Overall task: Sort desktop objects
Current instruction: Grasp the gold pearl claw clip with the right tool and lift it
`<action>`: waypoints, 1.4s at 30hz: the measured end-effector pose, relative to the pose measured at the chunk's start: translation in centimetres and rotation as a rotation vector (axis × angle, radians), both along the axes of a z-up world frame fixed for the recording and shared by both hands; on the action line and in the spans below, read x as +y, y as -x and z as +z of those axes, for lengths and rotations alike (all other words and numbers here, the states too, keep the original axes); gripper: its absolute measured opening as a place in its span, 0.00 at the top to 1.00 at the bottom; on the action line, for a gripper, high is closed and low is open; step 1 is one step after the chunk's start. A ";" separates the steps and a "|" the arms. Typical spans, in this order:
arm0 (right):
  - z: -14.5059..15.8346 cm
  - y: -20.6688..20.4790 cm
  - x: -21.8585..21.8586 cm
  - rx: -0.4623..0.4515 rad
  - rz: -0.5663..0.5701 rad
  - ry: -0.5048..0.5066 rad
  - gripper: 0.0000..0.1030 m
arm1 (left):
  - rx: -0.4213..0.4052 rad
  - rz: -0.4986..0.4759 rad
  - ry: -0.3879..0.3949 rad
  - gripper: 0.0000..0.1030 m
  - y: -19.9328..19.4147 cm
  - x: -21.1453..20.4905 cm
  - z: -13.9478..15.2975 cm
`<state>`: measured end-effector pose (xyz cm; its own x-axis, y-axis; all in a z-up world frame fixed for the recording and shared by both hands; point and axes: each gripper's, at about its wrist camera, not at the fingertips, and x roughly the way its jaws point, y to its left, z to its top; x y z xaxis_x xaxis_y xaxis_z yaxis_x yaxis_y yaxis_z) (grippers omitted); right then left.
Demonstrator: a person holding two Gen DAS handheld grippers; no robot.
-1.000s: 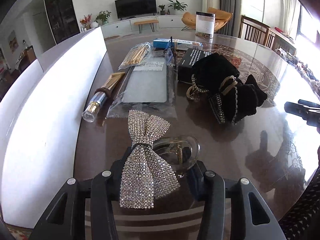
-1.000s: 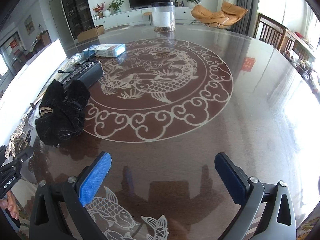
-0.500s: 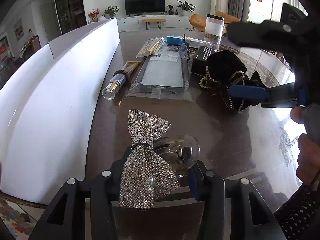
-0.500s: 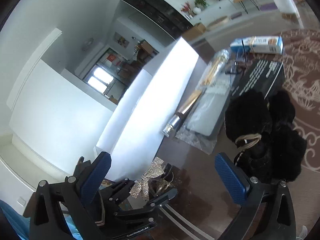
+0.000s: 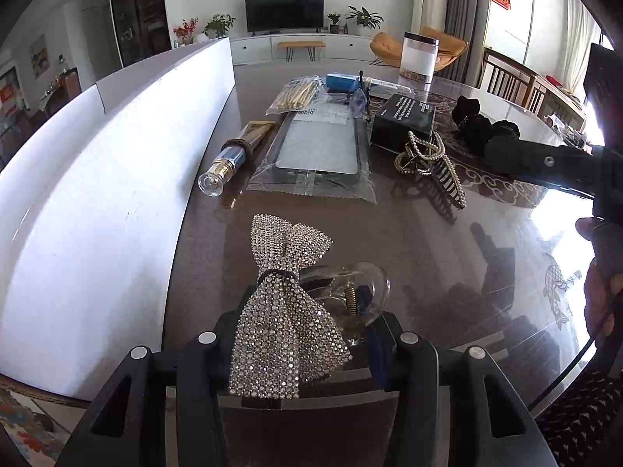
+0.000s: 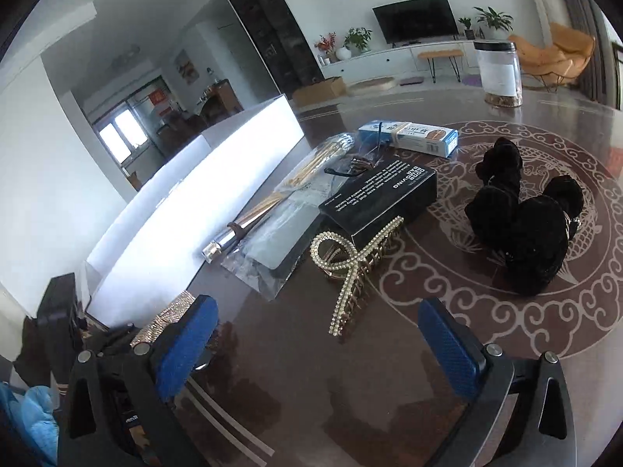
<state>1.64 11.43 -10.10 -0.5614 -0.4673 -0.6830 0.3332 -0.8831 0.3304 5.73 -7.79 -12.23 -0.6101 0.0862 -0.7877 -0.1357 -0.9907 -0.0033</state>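
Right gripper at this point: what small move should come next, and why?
Probably ease forward and down over the pearl hair claw. The right gripper is open and empty, the claw lies on the table just ahead of it, and the left gripper already holds the rhinestone bow clip.

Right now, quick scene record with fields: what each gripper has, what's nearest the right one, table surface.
left gripper: shut on rhinestone bow hair clip
right gripper: open, nothing between the fingers
ahead of right gripper: pearl claw clip, lying free on the table
behind claw clip: black box, black velvet scrunchie to its right
table: dark, glossy, dragon pattern
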 end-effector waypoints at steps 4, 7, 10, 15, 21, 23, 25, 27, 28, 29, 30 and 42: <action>-2.7 3.3 -0.3 -0.099 -0.073 -0.047 0.00 | 0.003 0.004 -0.005 0.53 0.0 -0.1 0.0; -3.2 4.5 -1.8 -0.089 -0.068 -0.116 0.00 | 0.007 0.010 -0.009 0.53 0.2 0.0 -0.1; -3.4 5.8 -3.1 -0.084 -0.067 -0.166 0.00 | 0.010 0.015 -0.008 0.52 0.5 0.1 -0.2; -3.1 5.9 -3.1 -0.037 -0.108 -0.244 0.38 | 0.009 0.015 0.002 0.52 0.8 0.3 -0.1; -2.9 3.9 0.3 -0.035 -0.150 -0.206 0.53 | 0.015 0.018 0.021 0.51 0.9 0.6 -0.3; -2.8 2.9 1.7 -0.045 -0.165 -0.209 0.53 | 0.012 0.006 0.018 0.51 1.1 0.9 -0.3; -2.8 1.7 3.1 -0.059 -0.183 -0.217 0.53 | 0.004 -0.011 0.016 0.51 1.6 1.7 -0.2; -2.6 0.6 4.5 -0.067 -0.205 -0.233 0.53 | 0.003 -0.030 0.015 0.51 2.2 2.7 -0.2; -2.6 0.1 5.1 -0.068 -0.217 -0.239 0.53 | 0.005 -0.041 0.017 0.51 2.5 3.2 -0.2; -2.6 -0.2 5.7 -0.070 -0.229 -0.239 0.53 | 0.007 -0.051 0.019 0.51 2.9 3.8 -0.2; -2.6 -0.4 6.2 -0.071 -0.240 -0.236 0.53 | 0.009 -0.058 0.019 0.51 3.4 4.4 -0.2; -3.0 -0.7 5.8 -0.058 -0.257 -0.296 0.23 | -0.018 0.041 0.005 0.10 7.5 4.8 -1.1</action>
